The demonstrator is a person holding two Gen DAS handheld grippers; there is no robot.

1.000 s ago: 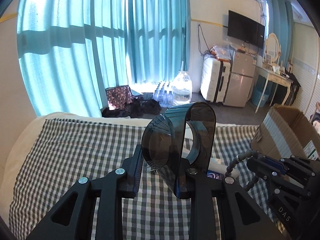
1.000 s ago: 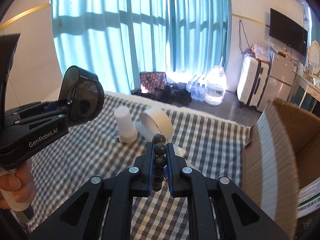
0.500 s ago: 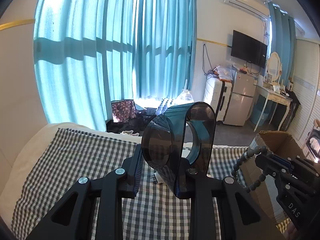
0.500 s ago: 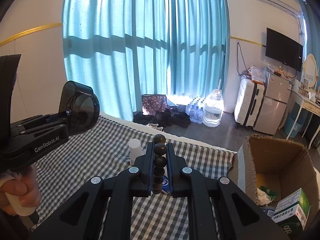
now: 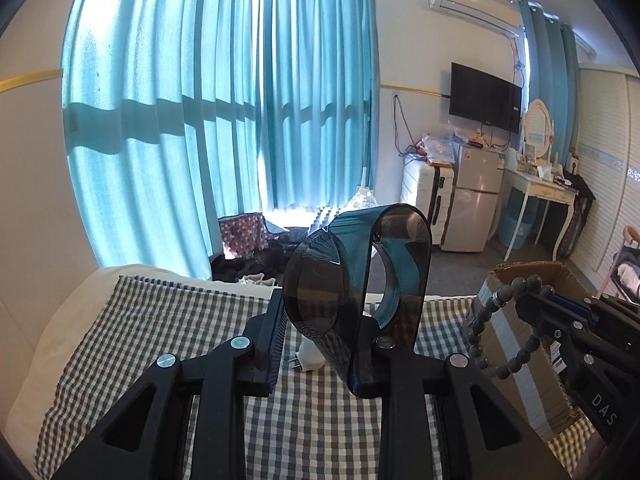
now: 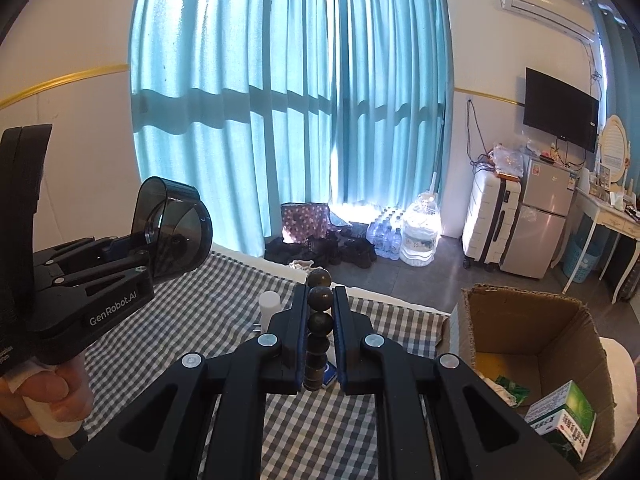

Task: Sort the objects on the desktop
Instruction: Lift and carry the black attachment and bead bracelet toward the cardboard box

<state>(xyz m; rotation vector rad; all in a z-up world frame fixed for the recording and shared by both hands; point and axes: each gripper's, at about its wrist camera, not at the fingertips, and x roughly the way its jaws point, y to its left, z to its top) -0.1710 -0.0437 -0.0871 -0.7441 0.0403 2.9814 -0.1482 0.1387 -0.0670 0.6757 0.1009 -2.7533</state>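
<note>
My left gripper [image 5: 324, 332] is shut on a dark smoky translucent plastic holder [image 5: 360, 276] and holds it upright above the checkered cloth [image 5: 160, 320]. It also shows at the left of the right wrist view [image 6: 172, 236]. My right gripper [image 6: 320, 332] is shut on a string of dark round beads [image 6: 319, 312]; the bead bracelet hangs in a loop in the left wrist view [image 5: 492, 328]. An open cardboard box [image 6: 532, 336] stands to the right, with a green and white carton [image 6: 560, 416] inside.
A white plug adapter [image 5: 308, 360] lies on the cloth under the holder. A white cylinder [image 6: 268, 308] and a small blue item [image 6: 330, 372] sit on the cloth ahead of the right gripper. Beyond the table edge are curtains, water bottles, a suitcase and a fridge.
Both grippers have risen and tilted up with their loads; the table looks lower and the inside of the cardboard box has come into the right wrist view.
</note>
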